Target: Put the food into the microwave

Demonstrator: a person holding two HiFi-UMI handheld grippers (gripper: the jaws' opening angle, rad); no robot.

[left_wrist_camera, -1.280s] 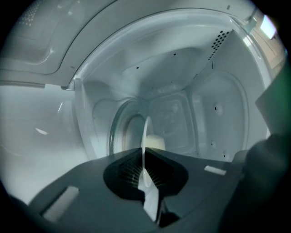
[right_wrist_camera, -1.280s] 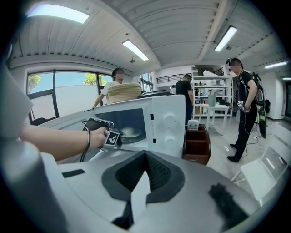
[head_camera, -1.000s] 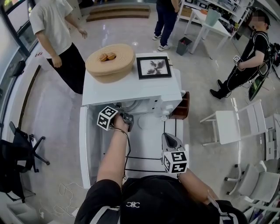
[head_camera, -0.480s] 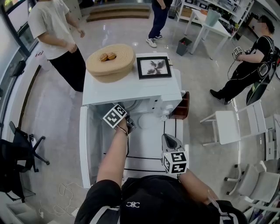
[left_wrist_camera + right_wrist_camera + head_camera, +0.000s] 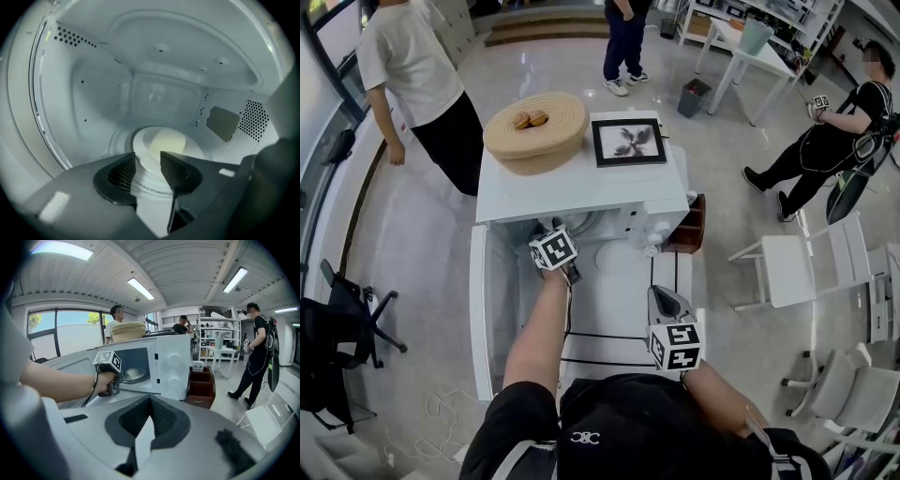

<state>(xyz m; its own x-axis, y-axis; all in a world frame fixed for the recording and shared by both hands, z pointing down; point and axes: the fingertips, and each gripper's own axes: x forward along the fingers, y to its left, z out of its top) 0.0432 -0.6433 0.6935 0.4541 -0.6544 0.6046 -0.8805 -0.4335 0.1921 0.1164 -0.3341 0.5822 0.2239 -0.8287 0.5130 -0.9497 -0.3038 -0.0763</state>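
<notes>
The left tongs reach into the microwave. Their jaws are spread and have just been opening. The dish shows in the gap at lower centre, and the pads seem clear of it. The food, a pale rounded lump, sits on that dish mid-oven. It looks soft and light. The dish looks stiff, smooth and probably slippery, so its near rim is the place to grip. The right tongs hang above the counter, pressed together on nothing.

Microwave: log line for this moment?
left tool: jaws just opening, plate between, ungripped | food: on plate inside microwave | right tool: shut
</notes>
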